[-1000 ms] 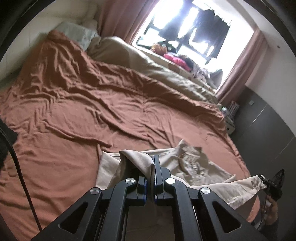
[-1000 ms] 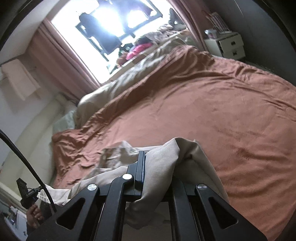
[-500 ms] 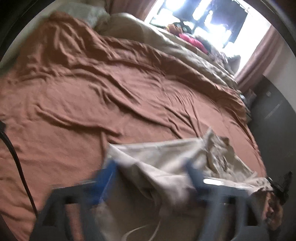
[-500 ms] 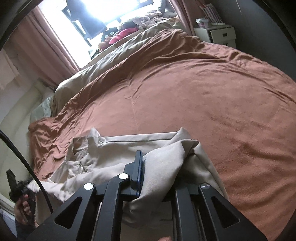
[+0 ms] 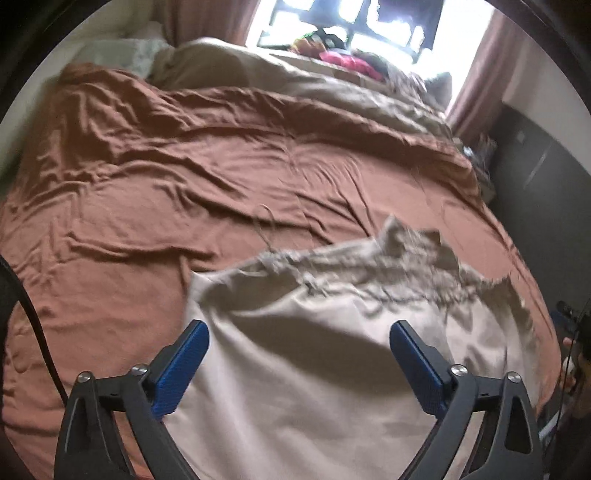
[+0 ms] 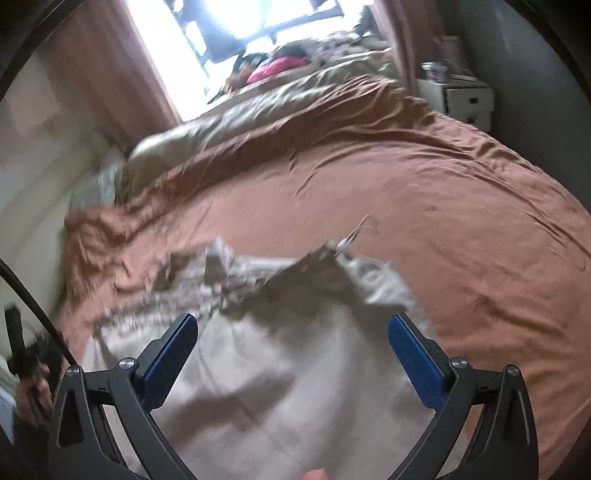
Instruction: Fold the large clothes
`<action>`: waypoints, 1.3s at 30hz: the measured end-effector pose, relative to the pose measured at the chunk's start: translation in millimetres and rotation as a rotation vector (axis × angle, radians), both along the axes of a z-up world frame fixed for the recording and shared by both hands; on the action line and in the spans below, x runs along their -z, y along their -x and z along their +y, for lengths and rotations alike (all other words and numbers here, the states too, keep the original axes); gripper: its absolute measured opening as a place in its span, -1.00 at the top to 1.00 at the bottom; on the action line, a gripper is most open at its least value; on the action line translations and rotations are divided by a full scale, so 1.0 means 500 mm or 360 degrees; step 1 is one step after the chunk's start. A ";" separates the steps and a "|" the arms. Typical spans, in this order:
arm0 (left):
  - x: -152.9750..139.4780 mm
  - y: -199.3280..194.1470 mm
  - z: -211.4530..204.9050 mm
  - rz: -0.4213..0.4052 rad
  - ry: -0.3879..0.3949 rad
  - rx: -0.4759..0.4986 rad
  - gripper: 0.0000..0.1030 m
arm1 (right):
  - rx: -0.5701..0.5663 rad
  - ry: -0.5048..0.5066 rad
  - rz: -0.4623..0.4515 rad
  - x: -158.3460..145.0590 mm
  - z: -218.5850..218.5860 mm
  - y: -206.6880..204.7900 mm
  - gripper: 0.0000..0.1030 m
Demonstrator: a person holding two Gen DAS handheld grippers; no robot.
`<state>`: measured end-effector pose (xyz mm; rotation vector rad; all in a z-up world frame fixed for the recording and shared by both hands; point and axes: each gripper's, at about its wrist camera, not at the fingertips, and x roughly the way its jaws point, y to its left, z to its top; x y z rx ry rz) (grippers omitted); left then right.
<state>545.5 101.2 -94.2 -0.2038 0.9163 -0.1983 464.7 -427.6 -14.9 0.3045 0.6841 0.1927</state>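
One second ago both grippers were closed on bunched folds of the beige cotton garment (image 5: pixel 332 369). Now the left gripper (image 5: pixel 299 350) stands wide open, its blue pads (image 5: pixel 181 365) apart with the cloth lying under them and not pinched; its jaws have just closed back a very little after springing open. The right gripper (image 6: pixel 291 347) is also wide open, its jaws have just been opening, and the cloth lies below its blue pads (image 6: pixel 413 362) without being pressed. The lifted folds are gone and the garment has dropped flat.

The garment lies on the rust-brown wrinkled bed sheet (image 5: pixel 147 192), at the near edge of the bed. In the left wrist view it fills the area from 6 o'clock up to the middle and spreads toward 3 o'clock. Its rumpled end, with thin drawstrings (image 6: pixel 354 232), points toward 12 o'clock; the smooth part runs down toward 6 o'clock, so the long axis seems to go about from 12 to 6, though the near end is cut by the picture edge. Motion blur makes the details of the top end unclear.

At 12 o'clock an olive-beige duvet (image 5: pixel 332 85) lies along the far side, below the bright window (image 5: pixel 351 18). In the right wrist view a white bedside cabinet (image 6: pixel 461 99) stands at 2 o'clock.

No writing or brand can be read.
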 end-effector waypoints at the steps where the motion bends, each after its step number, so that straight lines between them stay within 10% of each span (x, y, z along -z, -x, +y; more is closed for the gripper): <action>1: 0.010 -0.008 -0.015 0.0027 -0.0025 0.0024 -0.85 | -0.0040 0.0025 0.0022 0.003 0.020 -0.004 -1.00; 14: 0.187 -0.104 -0.133 0.0397 -0.0327 0.0235 -0.52 | -0.0418 0.0275 0.0411 0.091 0.187 -0.203 -0.38; 22: 0.203 -0.175 -0.150 0.0351 -0.0362 0.0220 -0.47 | -0.0348 0.0464 0.0386 0.114 0.205 -0.281 0.67; 29: 0.191 -0.223 -0.163 0.0353 -0.0365 0.0129 -0.29 | -0.0223 0.0455 0.0379 0.122 0.190 -0.314 0.68; 39: 0.064 -0.090 -0.116 0.0234 -0.0107 0.0060 -0.25 | -0.0301 0.0261 0.0317 0.033 0.167 -0.160 0.66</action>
